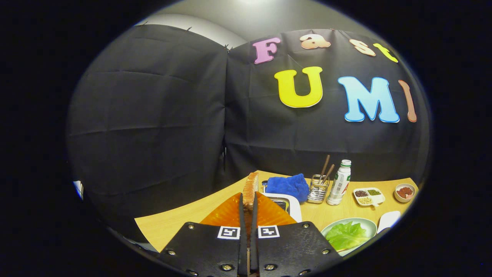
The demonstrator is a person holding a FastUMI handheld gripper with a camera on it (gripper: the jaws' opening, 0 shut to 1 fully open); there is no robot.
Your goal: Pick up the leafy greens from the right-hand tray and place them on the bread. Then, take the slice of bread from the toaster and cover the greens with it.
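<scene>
Gripper (pixel 248 204) fingers are drawn narrow, nearly parallel, and a slice of bread (pixel 250 186) is seen upright on edge between them, rising past the fingertips. Contact on both faces looks likely, so the slice is taken as clamped; the lower part of the slice is hidden by the fingers.

Under and just beyond the fingers an orange ridged plate (pixel 230 213) is seen on the wooden table (pixel 180 221), toward its left edge. What lies on that plate is blocked by the gripper body, so the base bread cannot be confirmed.

A white toaster (pixel 289 204) is partly seen just right of the fingers, touching or overlapping the orange plate's right side. Its slots are not resolved.

Leafy greens (pixel 346 235) are laid in a pale green tray (pixel 369 225) at the near right part of the table, well apart from the fingers. A white item (pixel 388 220) is seen just beside that tray; its kind cannot be told.

Along the far edge of the table, left to right: a blue cloth (pixel 289 186), a metal holder (pixel 317 190) with chopsticks (pixel 326 169), a white bottle (pixel 339 182), a divided white dish (pixel 369 196) with beans, a small bowl (pixel 404 192) with red contents.
</scene>
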